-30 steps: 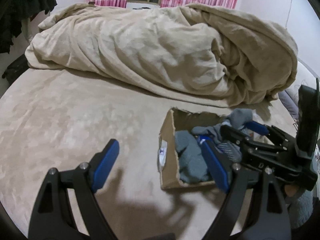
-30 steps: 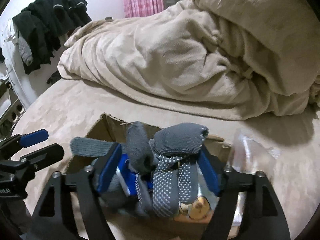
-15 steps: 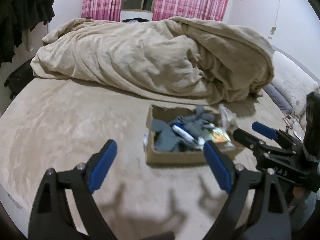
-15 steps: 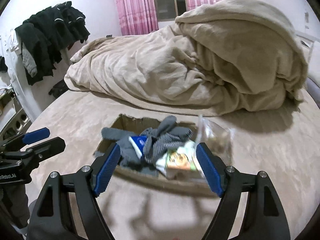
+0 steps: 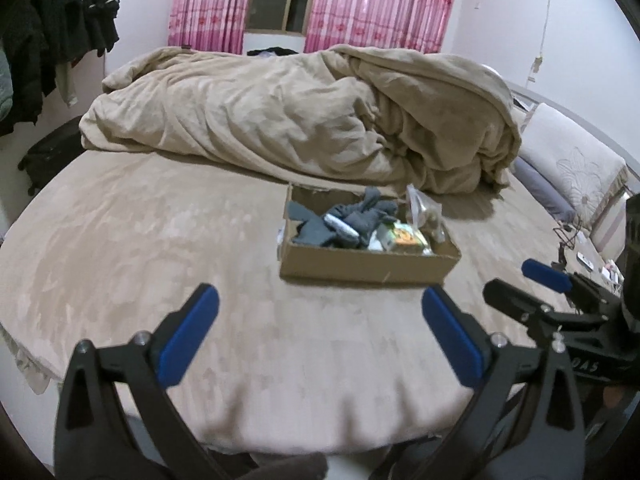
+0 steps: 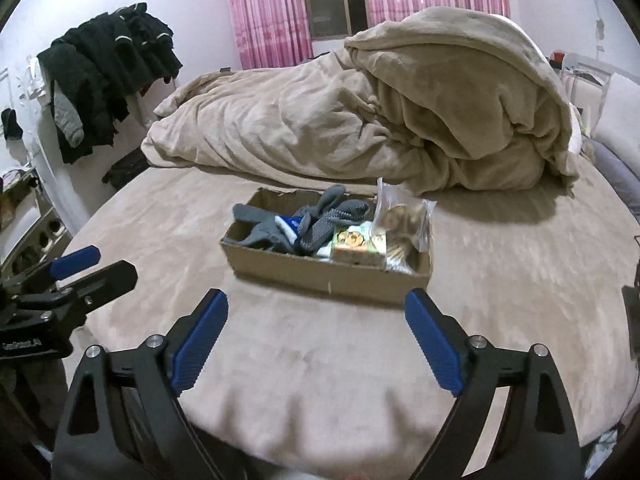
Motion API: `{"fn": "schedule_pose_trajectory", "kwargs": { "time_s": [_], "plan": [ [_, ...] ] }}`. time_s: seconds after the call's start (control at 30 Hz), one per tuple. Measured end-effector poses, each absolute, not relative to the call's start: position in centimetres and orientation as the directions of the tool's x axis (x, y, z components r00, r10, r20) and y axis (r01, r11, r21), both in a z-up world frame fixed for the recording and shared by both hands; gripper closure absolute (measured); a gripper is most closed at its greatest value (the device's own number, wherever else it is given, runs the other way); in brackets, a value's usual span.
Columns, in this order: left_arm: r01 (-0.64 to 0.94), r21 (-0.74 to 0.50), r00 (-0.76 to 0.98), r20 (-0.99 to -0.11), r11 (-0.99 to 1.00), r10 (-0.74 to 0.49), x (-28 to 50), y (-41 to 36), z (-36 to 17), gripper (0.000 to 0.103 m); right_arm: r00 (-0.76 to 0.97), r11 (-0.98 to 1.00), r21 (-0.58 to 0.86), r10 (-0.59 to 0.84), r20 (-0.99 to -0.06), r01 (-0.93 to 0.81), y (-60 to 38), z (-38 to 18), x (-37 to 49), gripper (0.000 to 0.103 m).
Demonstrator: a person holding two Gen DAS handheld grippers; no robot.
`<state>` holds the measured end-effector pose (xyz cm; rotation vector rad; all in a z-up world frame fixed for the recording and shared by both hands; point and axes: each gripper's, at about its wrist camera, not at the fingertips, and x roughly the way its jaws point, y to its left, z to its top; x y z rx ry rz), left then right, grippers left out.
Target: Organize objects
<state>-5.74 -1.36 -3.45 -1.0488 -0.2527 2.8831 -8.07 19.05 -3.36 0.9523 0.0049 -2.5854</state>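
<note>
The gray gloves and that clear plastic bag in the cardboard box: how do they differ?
The gray gloves are opaque knit fabric, slumped in a tangle over the left and middle of the cardboard box; the clear plastic bag is see-through, showing brownish contents, and stands upright at the right end, rising above the rim. The gloves have dotted palms; the bag is smooth. Both sit inside the box, untouched by either gripper.

Plain matt brown cardboard forms the box (image 6: pixel 320 274), which holds knitted grey cloth gloves (image 6: pixel 320 222) and a glossy clear plastic bag (image 6: pixel 404 220) on the bed's (image 6: pixel 500 280) soft, plush beige fabric beside a velvety crumpled blanket (image 6: pixel 360 128).
</note>
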Motion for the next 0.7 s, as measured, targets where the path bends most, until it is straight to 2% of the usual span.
{"fn": "schedule_pose_trajectory", "kwargs": {
  "time_s": [0.7],
  "plan": [
    [-0.018, -0.108, -0.755, -0.65, -0.994, 0.084, -3.9, 0.1, -2.7, 0.001, -0.705, -0.931, 0.141, -0.348, -0.618, 0.336, 20.5, -3.0, -6.5, 0.011]
  ]
}}
